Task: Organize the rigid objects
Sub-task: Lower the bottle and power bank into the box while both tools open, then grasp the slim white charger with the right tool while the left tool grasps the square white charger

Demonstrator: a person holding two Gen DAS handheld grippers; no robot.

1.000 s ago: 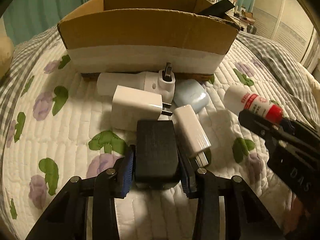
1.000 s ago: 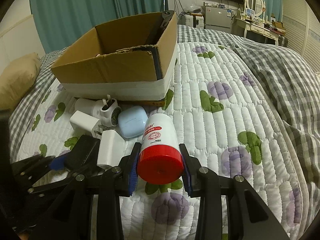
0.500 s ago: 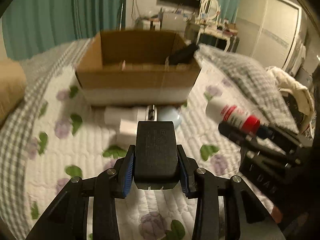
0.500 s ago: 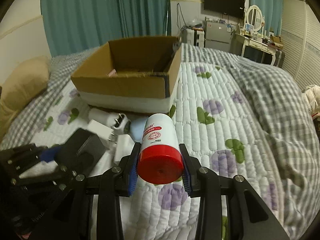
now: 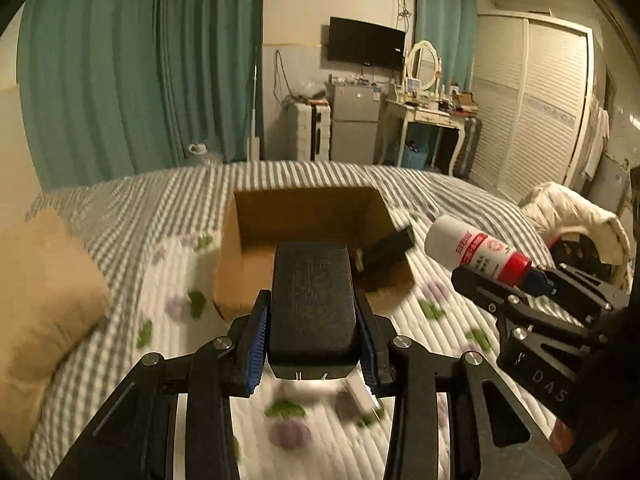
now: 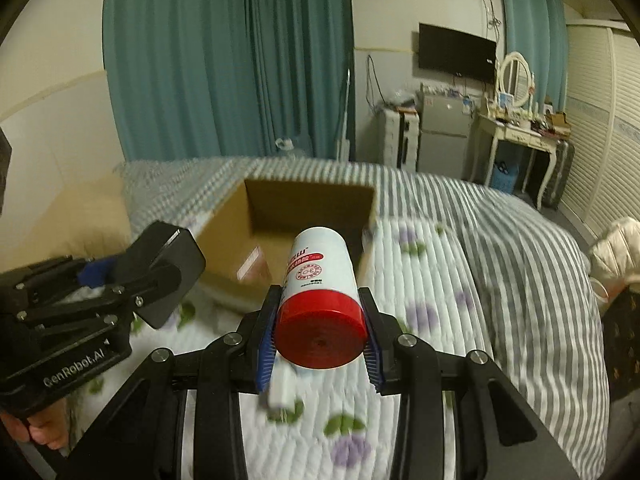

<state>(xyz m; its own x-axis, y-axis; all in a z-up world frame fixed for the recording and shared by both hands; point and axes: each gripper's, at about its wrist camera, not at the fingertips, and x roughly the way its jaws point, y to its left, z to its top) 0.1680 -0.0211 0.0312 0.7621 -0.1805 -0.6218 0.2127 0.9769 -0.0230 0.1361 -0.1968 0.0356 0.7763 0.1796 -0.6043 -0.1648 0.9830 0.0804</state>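
Both grippers loaded, both raised above the quilt and aimed toward the cardboard box (image 5: 304, 216) at centre frame.

Left gripper (image 5: 314, 330): clenched on the black power adapter (image 5: 312, 300), blue pads pressed against its two long sides, the prong end toward the camera. I judged this side grip was chosen because the flat faces give the pads good purchase.

Right gripper (image 6: 320, 334): grasping the white bottle with red cap (image 6: 318, 288), pads at the cap end, the white base pointing ahead at the box. In the left wrist view the same bottle (image 5: 476, 254) sat at right of frame, level with the box opening.

Box: flaps up, open top; one black item (image 5: 386, 248) leaned over its right wall.

Count: one adapter held, one bottle held, one box. Below the left gripper, lower centre, blurred white chargers (image 5: 352, 394) lay on the quilt (image 5: 432, 304); I could not count them.

Judgement: carrying stage, neither item yet over the opening.
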